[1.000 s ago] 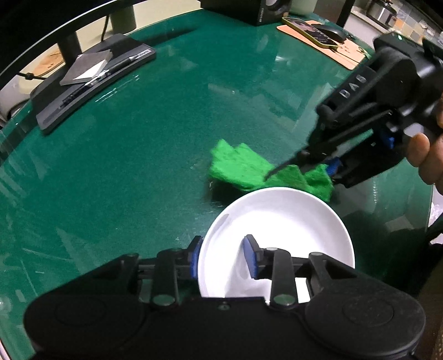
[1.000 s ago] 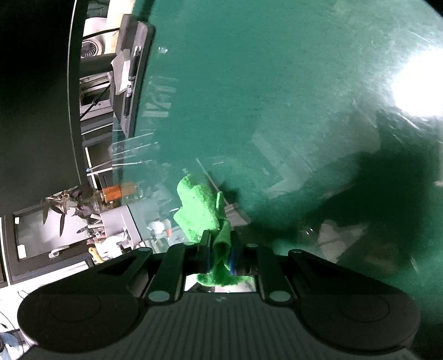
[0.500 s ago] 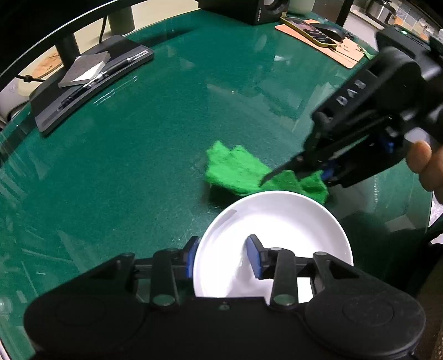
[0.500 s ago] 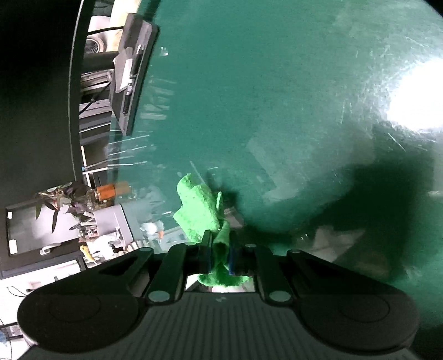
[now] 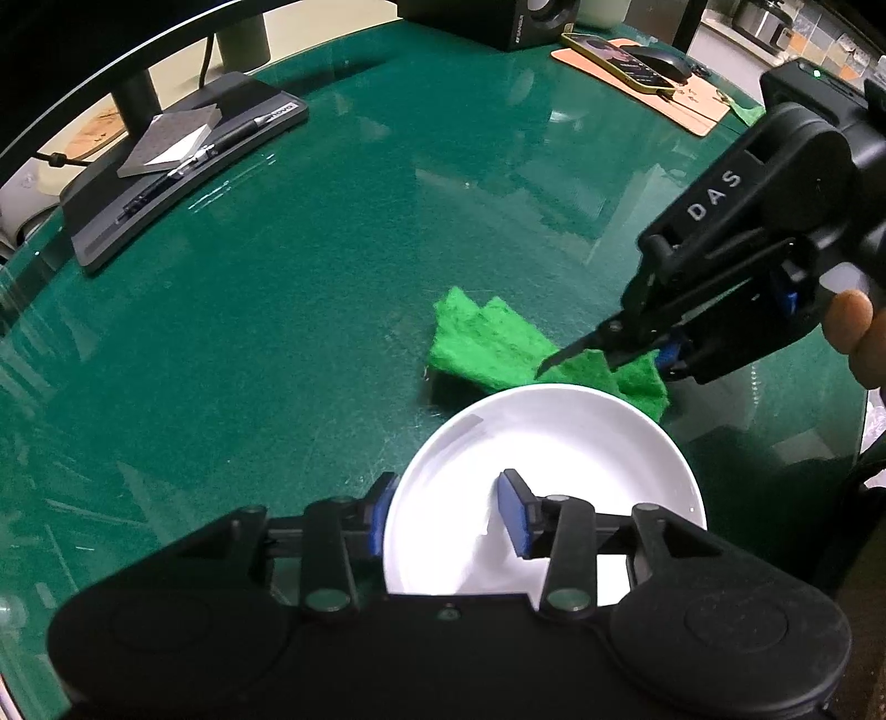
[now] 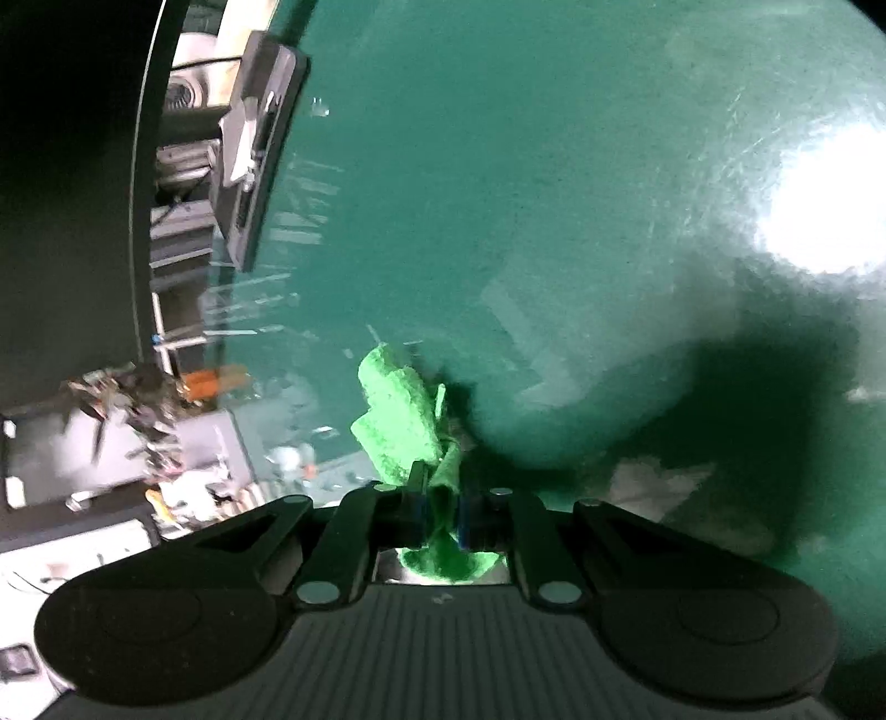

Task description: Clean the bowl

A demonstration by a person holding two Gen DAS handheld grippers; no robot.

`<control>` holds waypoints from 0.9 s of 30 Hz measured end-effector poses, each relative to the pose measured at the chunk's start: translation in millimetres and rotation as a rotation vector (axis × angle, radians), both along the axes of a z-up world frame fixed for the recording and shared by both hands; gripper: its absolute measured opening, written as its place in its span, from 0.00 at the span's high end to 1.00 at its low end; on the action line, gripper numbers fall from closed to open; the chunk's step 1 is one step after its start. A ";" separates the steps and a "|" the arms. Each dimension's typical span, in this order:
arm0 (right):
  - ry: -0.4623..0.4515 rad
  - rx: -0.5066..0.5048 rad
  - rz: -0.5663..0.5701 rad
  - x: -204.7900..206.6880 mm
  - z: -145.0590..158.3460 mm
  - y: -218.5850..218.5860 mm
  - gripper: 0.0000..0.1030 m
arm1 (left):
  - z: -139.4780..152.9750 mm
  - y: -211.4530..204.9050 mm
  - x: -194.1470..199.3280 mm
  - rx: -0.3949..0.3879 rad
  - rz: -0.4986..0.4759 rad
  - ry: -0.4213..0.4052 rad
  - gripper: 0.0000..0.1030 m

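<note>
A glossy dark green table [image 5: 288, 310] with a curved edge fills both views; it mirrors an overhead light and, in the right wrist view, room clutter. At its far edge stand a black monitor base [image 5: 183, 166] carrying a grey notebook [image 5: 171, 138] and pen, a small speaker [image 5: 526, 22], and a tan mat [image 5: 648, 83] bearing a phone and mouse. The white bowl [image 5: 554, 443] sits at the near side; the left tool [image 5: 448, 512] straddles its rim, jaws opening, pads not pressing. Just behind the bowl lies the green cloth [image 5: 487, 349], clamped between the closed jaws of the right tool [image 6: 440, 504].
</note>
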State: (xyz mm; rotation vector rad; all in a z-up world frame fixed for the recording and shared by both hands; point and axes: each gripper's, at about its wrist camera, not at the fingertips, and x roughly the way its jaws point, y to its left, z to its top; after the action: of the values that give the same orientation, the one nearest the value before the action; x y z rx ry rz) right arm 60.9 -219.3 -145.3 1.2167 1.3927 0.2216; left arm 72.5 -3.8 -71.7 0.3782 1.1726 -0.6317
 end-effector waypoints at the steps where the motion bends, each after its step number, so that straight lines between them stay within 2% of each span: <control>1: 0.014 0.015 -0.004 -3.2 -1.7 -4.0 0.89 | 0.0 -0.2 -0.1 0.000 -0.002 0.000 0.59; 6: 0.067 0.062 -0.023 -19.0 -6.8 -14.6 0.89 | -0.4 1.4 0.6 -0.007 0.003 0.005 0.58; 15: -0.008 0.064 -0.003 6.1 1.4 5.0 0.89 | -0.3 0.9 1.7 -0.009 0.002 0.014 0.57; 22: 0.063 0.098 -0.036 -14.9 -2.6 -12.8 0.89 | -1.3 2.9 2.6 -0.018 0.003 0.020 0.52; 27: 0.027 0.087 -0.027 2.7 -2.5 0.9 0.89 | -0.5 -0.6 0.7 -0.002 0.001 0.009 0.52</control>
State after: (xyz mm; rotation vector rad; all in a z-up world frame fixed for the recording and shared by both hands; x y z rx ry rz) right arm 63.6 -218.4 -147.8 1.3137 1.4016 0.2502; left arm 73.2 -4.4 -72.2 0.3729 1.1808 -0.6346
